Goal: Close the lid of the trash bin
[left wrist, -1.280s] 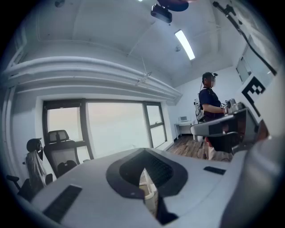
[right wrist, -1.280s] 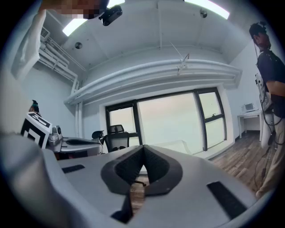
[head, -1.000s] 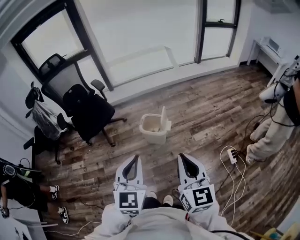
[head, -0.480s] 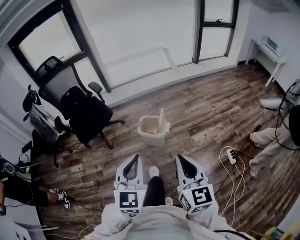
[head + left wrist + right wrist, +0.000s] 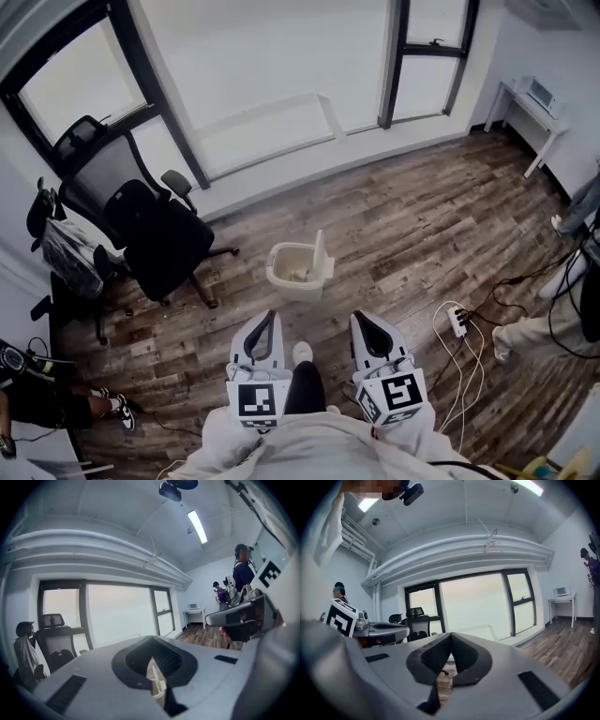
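Closer now than a second ago, the trash bin (image 5: 292,287) stands on the floor (image 5: 422,225) ahead of the left tongs (image 5: 266,319) and right tongs (image 5: 362,319), both pressed together and empty; this looks like the approach, and next one must reach its upright lid (image 5: 322,251) and tip it down.

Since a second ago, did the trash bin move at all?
No. The trash bin sits just as far right of the office chair as before; only the view shifted.
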Action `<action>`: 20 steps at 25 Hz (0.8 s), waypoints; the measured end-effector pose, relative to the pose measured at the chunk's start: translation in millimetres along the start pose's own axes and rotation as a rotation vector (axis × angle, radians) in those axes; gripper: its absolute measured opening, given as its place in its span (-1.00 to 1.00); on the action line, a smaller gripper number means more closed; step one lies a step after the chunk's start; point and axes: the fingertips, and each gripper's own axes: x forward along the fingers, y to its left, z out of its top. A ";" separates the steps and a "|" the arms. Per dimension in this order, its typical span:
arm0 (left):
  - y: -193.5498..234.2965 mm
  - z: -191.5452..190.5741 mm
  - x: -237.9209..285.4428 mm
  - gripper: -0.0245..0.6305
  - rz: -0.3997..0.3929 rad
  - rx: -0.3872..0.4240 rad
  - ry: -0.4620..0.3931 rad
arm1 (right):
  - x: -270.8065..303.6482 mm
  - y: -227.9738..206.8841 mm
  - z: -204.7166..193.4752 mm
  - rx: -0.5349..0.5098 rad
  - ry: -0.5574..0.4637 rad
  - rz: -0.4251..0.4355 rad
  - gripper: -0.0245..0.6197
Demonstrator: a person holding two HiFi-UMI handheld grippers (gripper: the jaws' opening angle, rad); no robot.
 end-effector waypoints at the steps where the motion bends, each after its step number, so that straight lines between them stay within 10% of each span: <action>1: 6.4 -1.3 8.6 -0.91 -0.002 -0.005 0.009 | 11.8 -1.5 0.2 -0.001 0.005 0.001 -0.85; 20: 134.7 -12.9 152.6 -0.91 -0.017 -0.055 0.016 | 203.4 -9.6 25.0 -0.053 0.082 -0.020 -0.85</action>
